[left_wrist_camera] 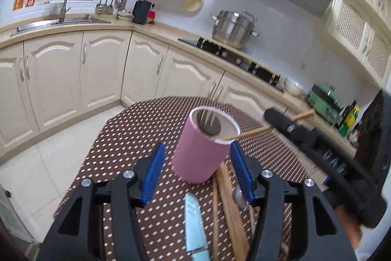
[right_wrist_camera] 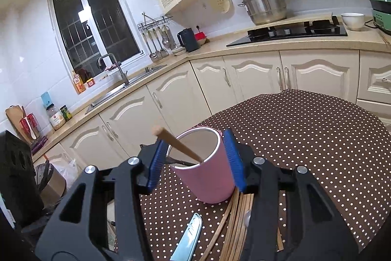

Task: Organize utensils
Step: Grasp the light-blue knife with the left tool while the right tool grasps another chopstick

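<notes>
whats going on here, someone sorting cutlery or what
Yes. A person with a gripper in each hand is loading utensils into a pink holder on a dotted tablecloth. A chopstick leans on the holder's rim, its tip inside, beside the open right gripper. The left gripper hangs open in front of the holder. More chopsticks and a pale blue knife lie on the cloth, not yet put away.

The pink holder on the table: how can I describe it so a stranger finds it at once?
Look at the brown table with white dots. Near its middle stands a pink cylindrical holder, upright, open at the top, white inside. Unlike the wooden chopsticks and blue knife lying flat beside it, it stands tall.
</notes>
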